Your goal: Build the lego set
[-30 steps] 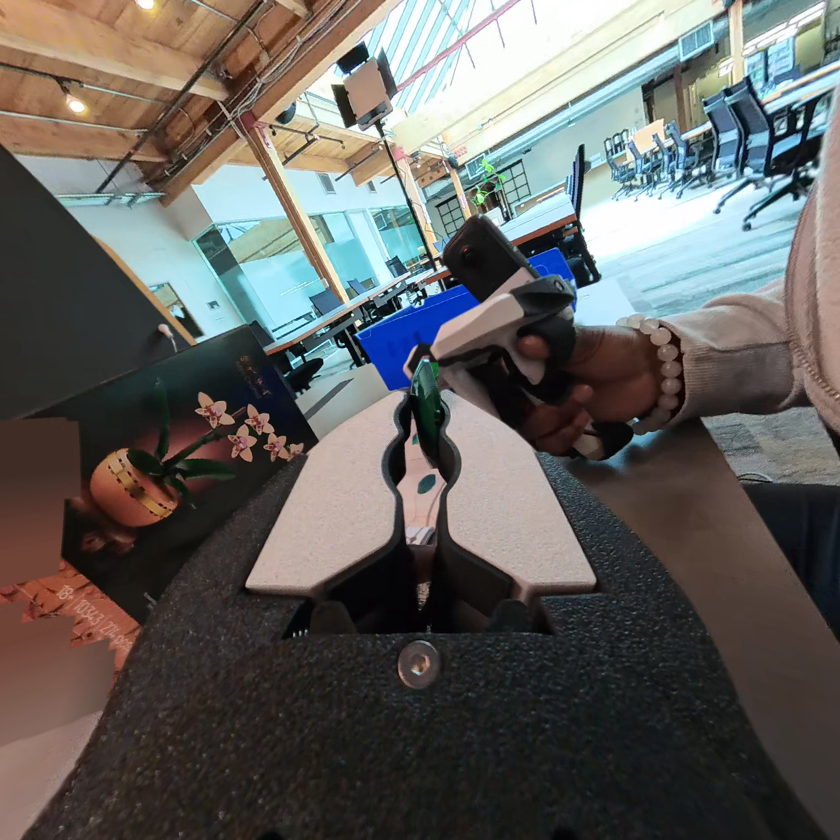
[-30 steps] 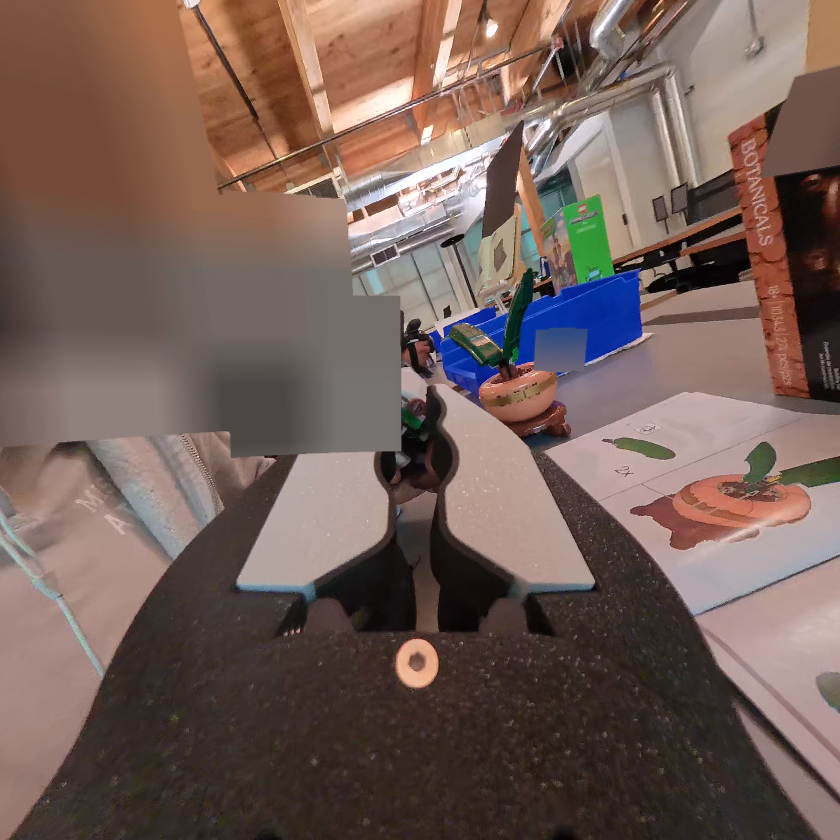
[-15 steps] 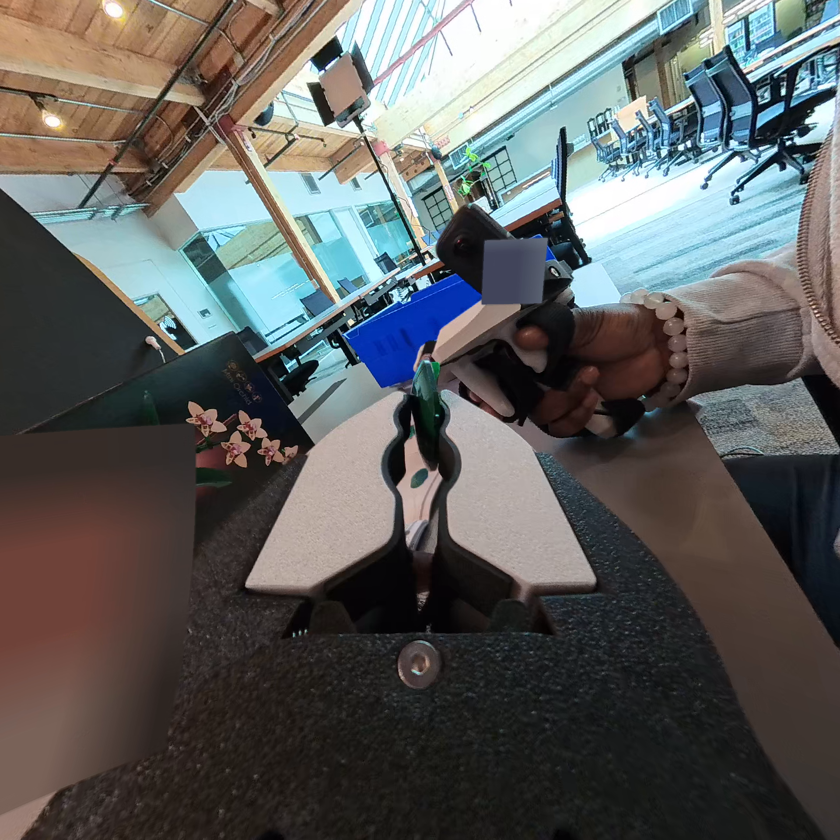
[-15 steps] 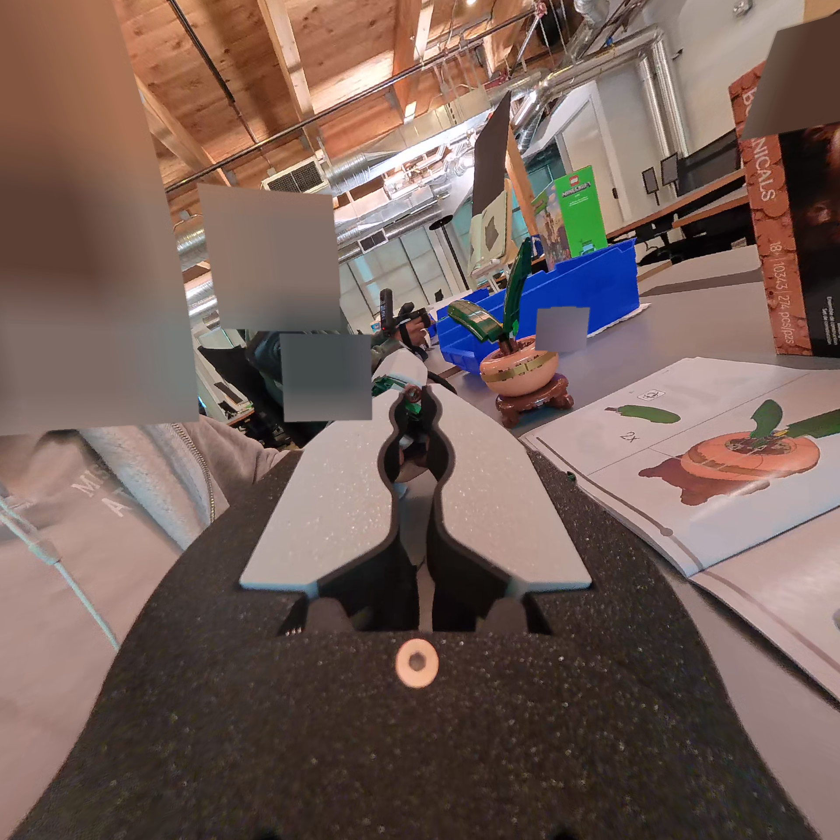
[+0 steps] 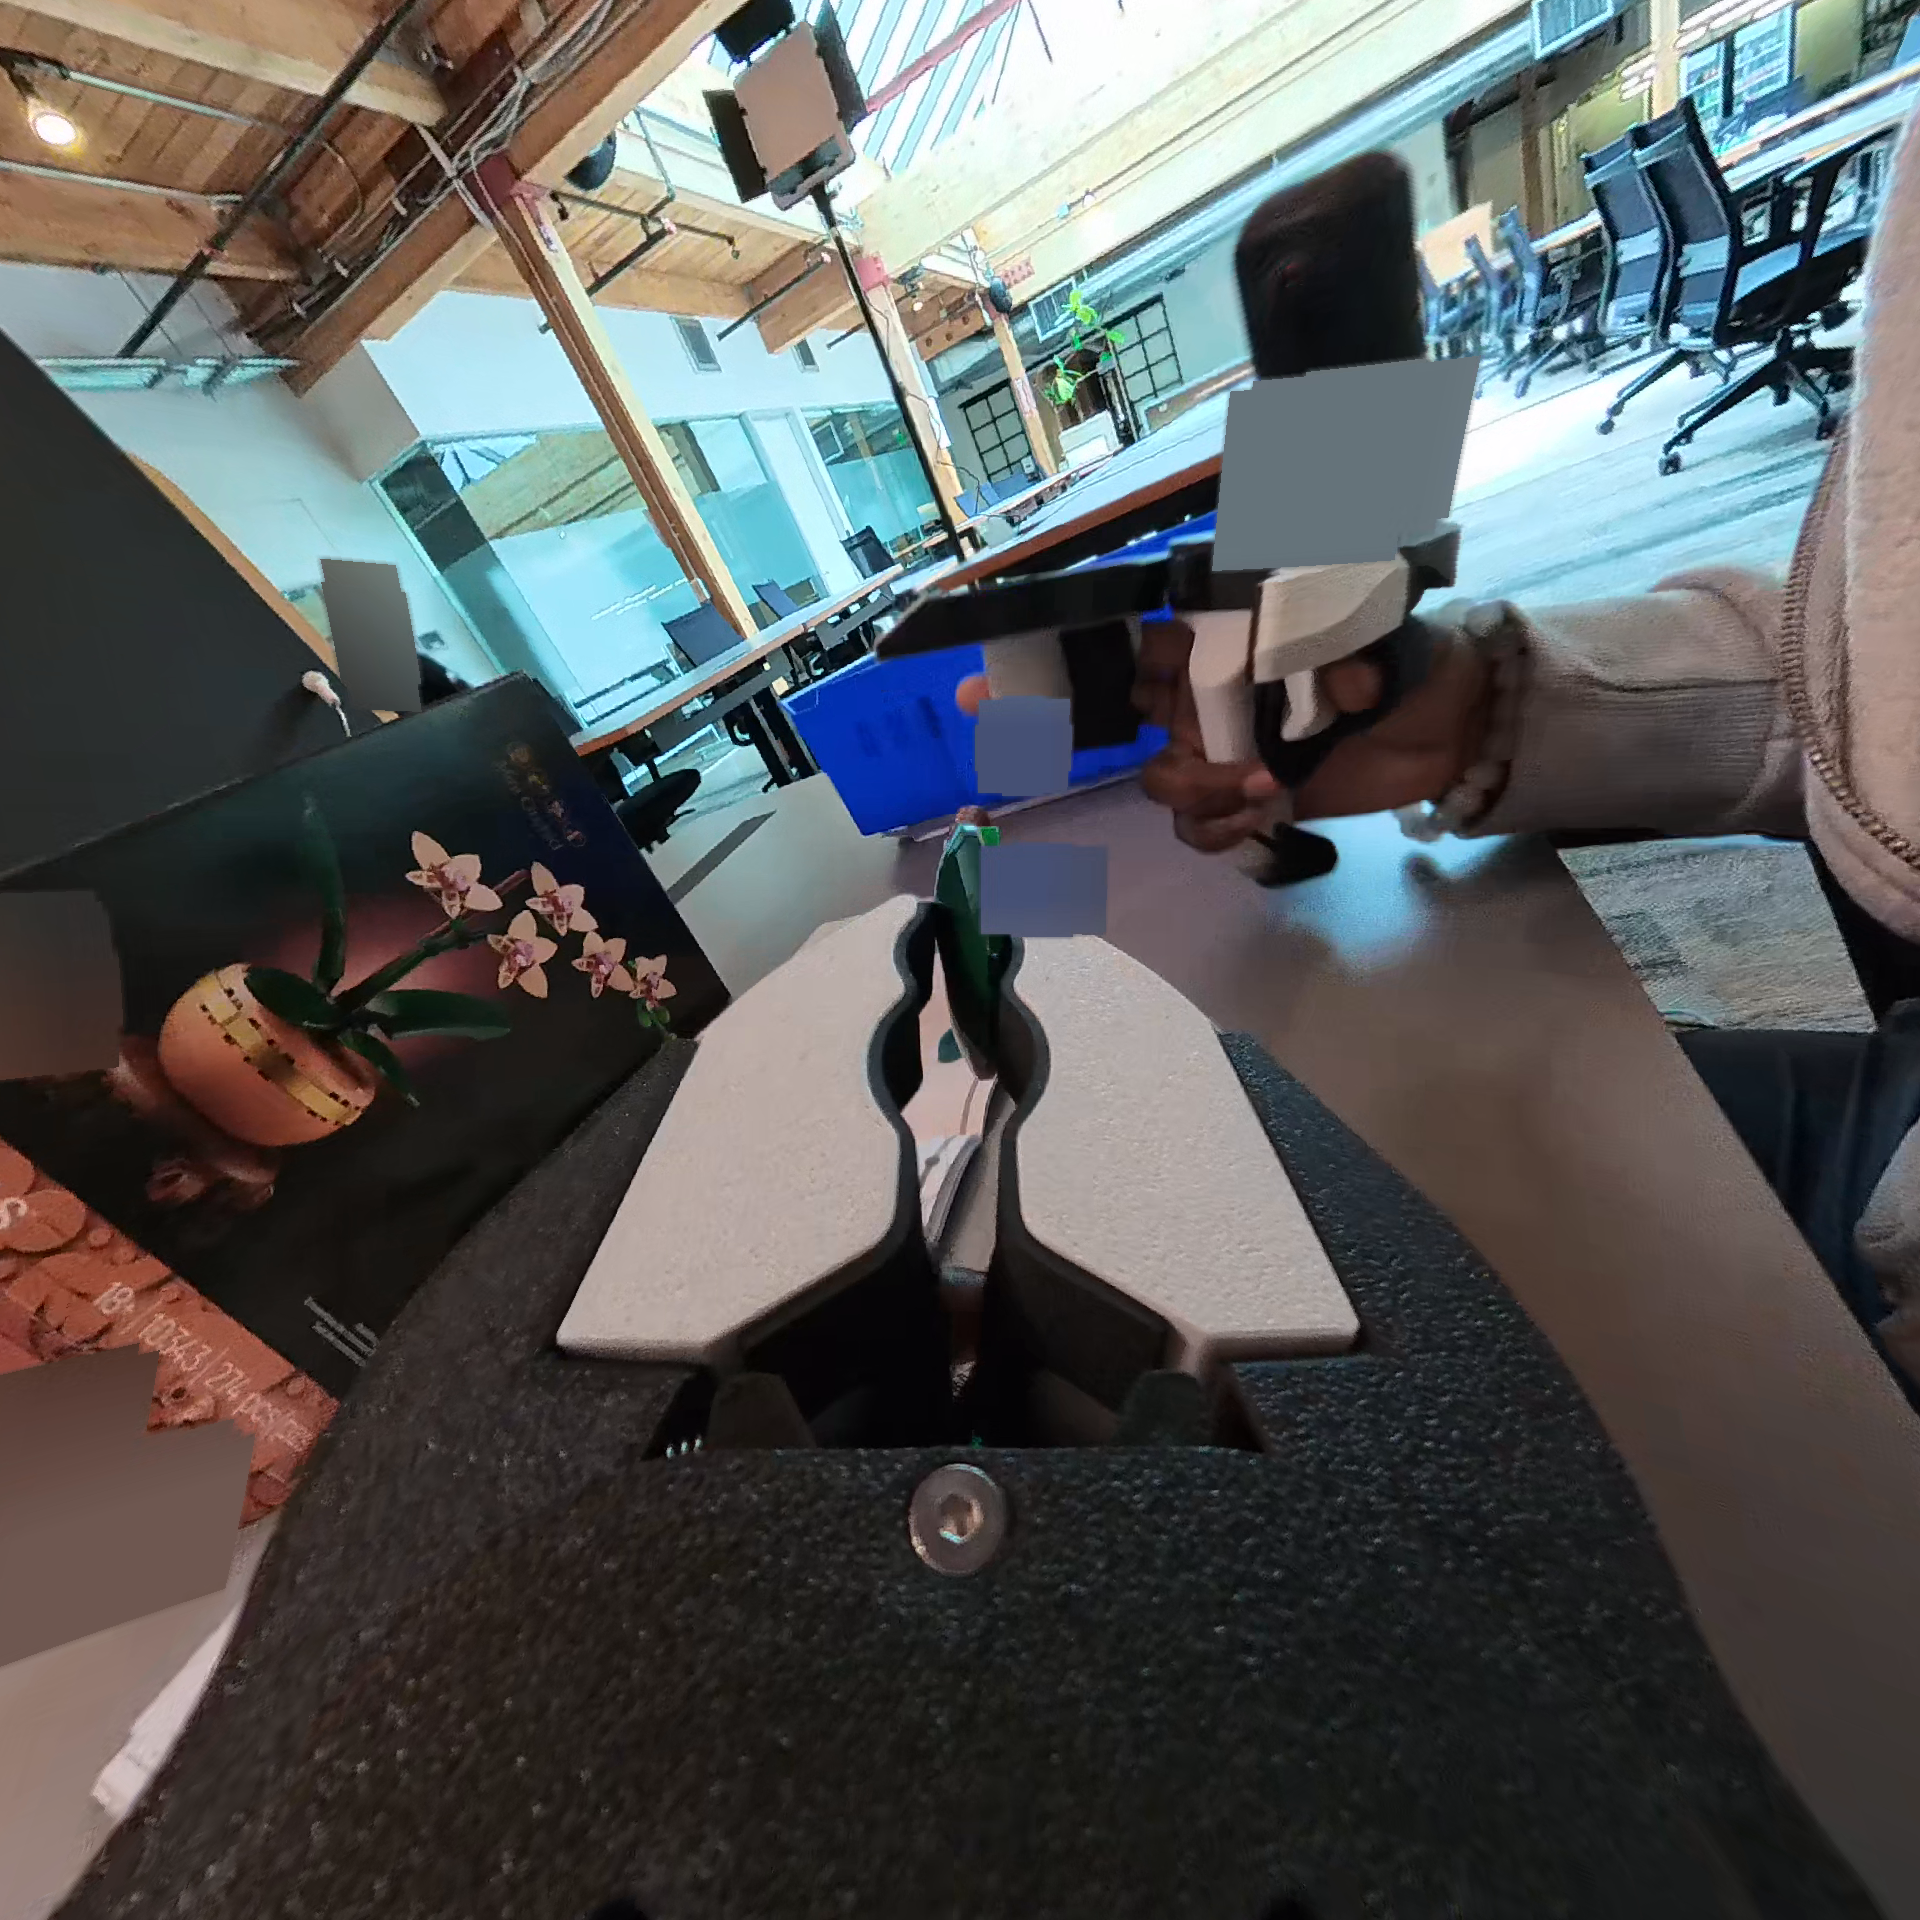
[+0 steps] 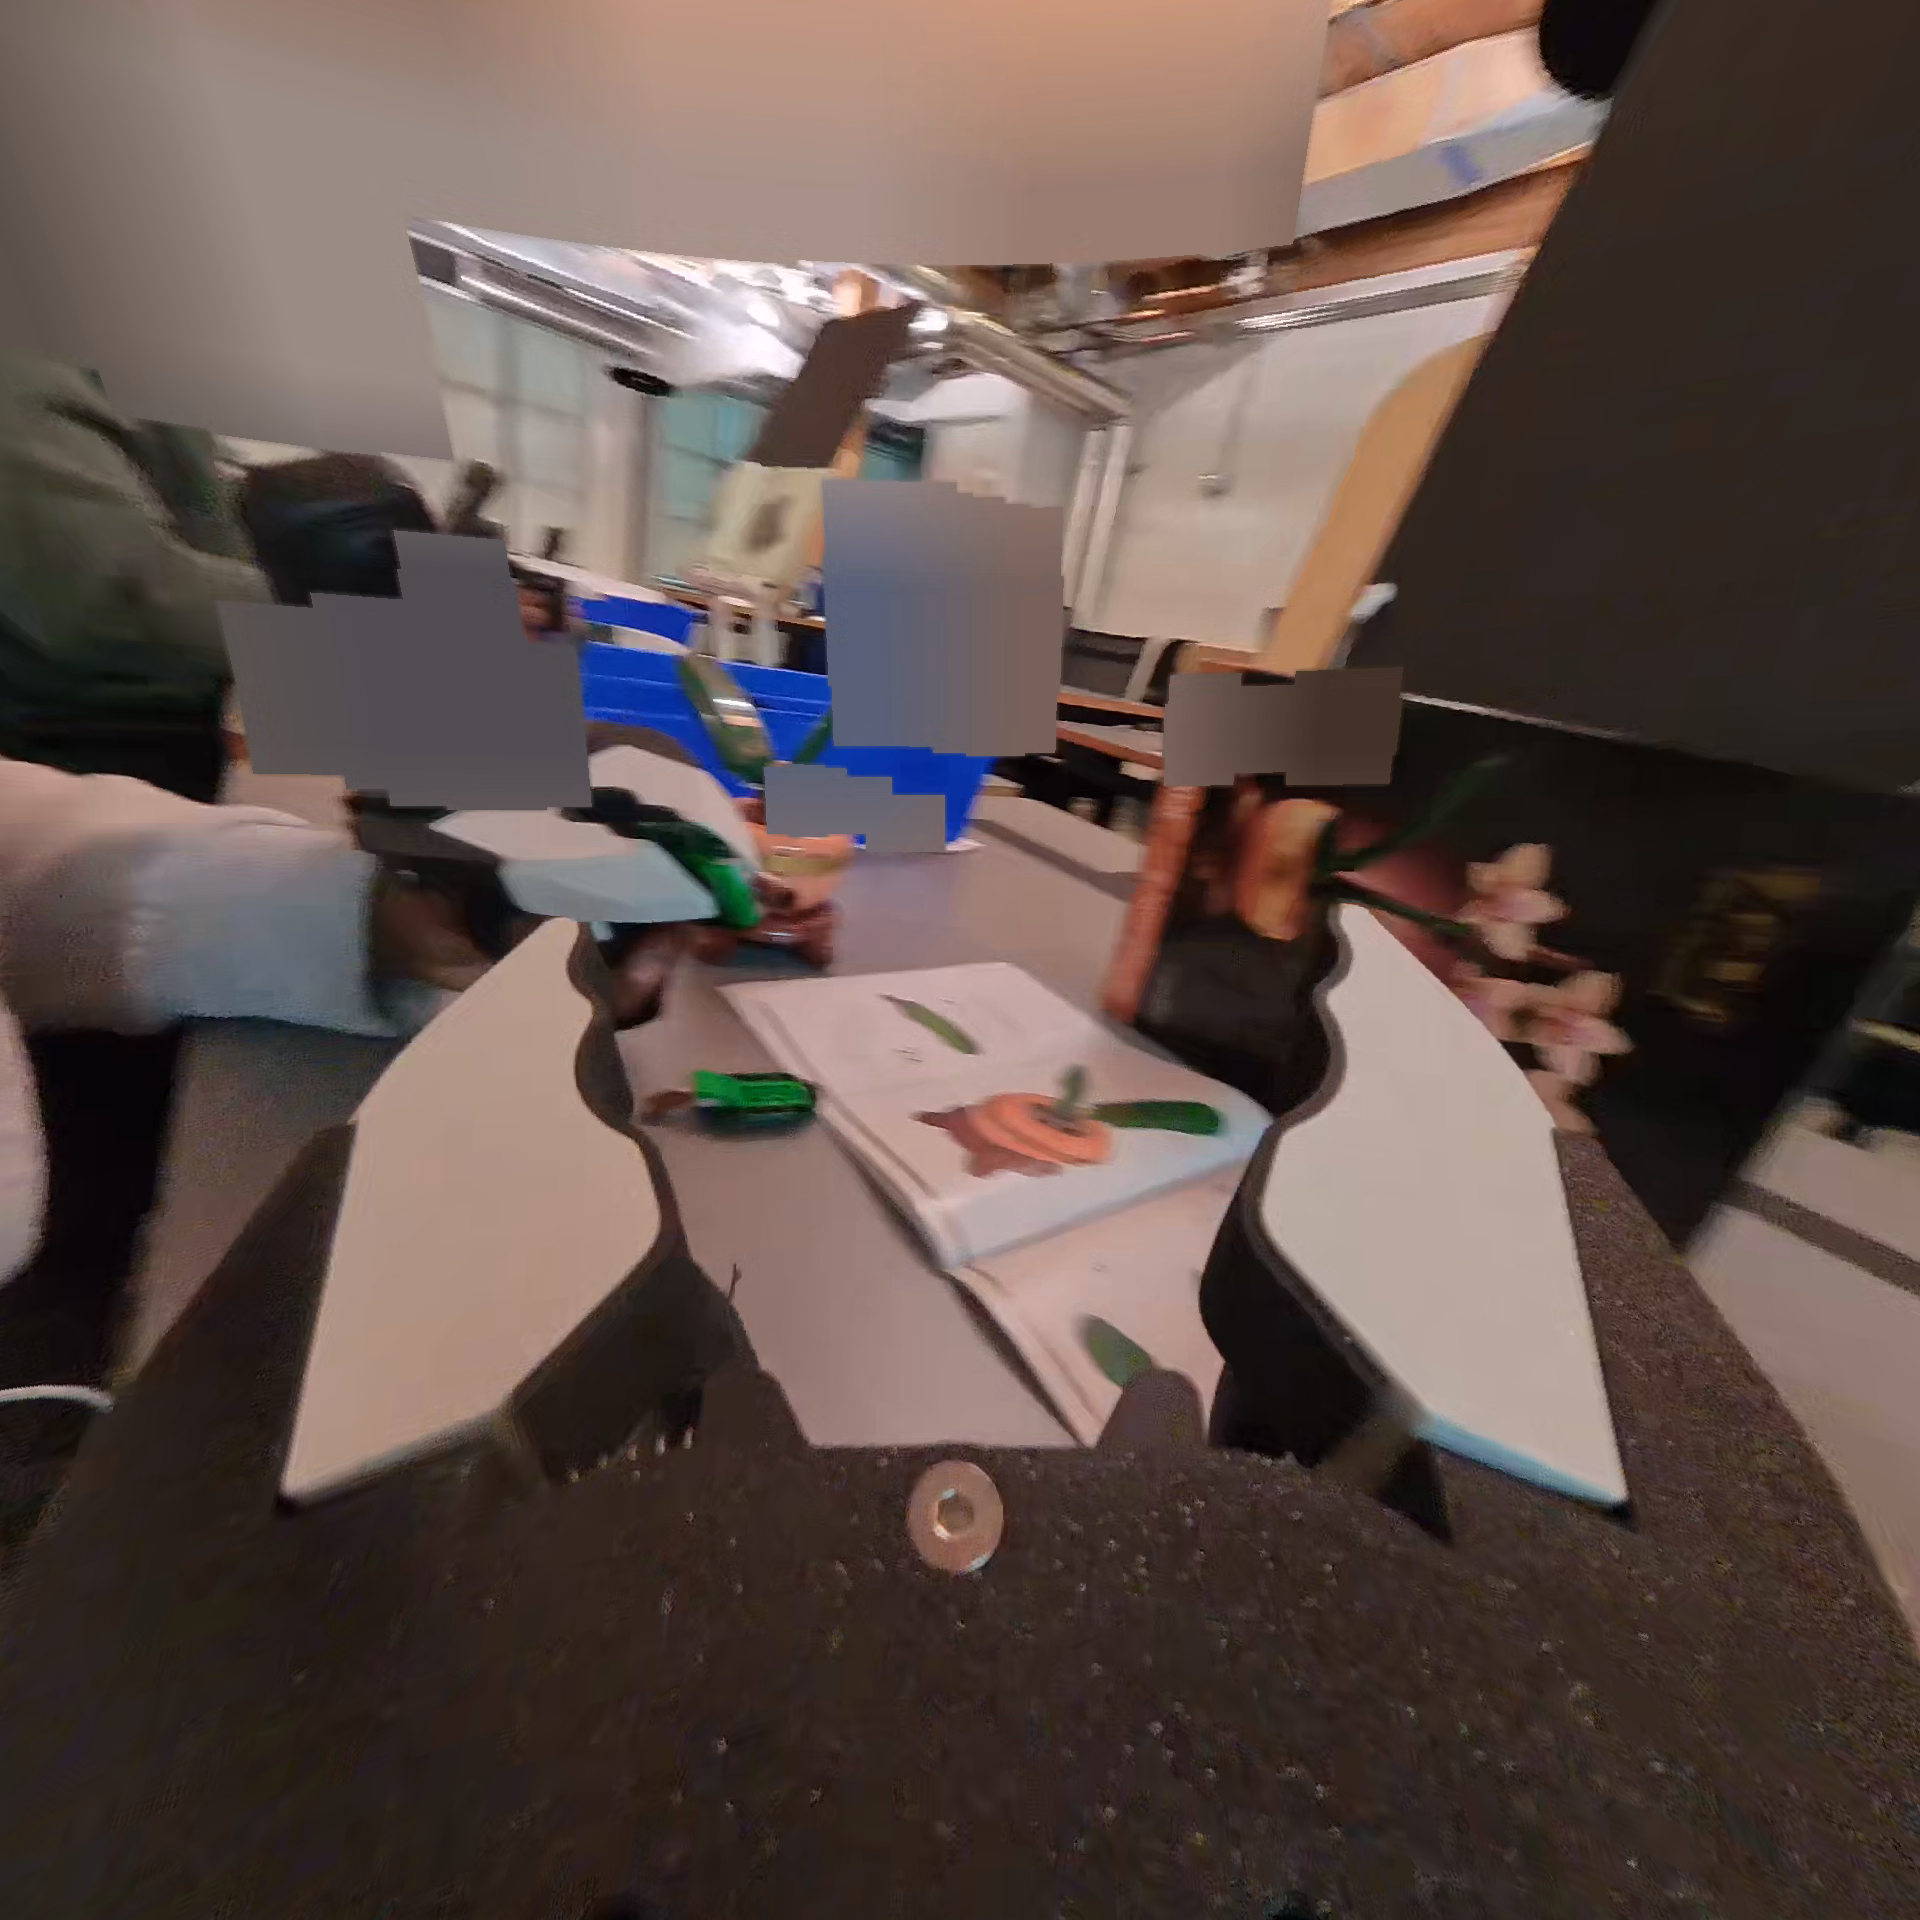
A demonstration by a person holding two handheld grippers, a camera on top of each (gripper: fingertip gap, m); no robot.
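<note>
My left gripper [image 5: 961, 971] is shut on a dark green lego leaf [image 5: 964, 935] that stands up between its fingertips. It also shows at the left of the right wrist view [image 6: 717, 883], with the leaf [image 6: 727, 878] in it, in front of the tan lego pot model [image 6: 805, 883]. My right gripper [image 6: 956, 935] is open wide and empty above the table. In the left wrist view it [image 5: 914, 634] is held in a hand up and to the right, apart from the leaf. A green lego piece [image 6: 753, 1099] lies on the table beside the open instruction booklet [image 6: 997, 1049].
The dark lego box [image 5: 416, 935] with the orchid picture stands at the left, and at the right in the right wrist view [image 6: 1610, 966]. A blue bin [image 5: 894, 727] stands at the back of the grey table [image 5: 1351, 987]. A person's sleeve [image 5: 1662, 707] reaches in from the right. It is some 11 cm from my left tips to the green lego piece [image 6: 753, 1099].
My right gripper has opened wide, pulled back from the leaf and swung to look down over the table and booklet. My left gripper still holds the leaf.
</note>
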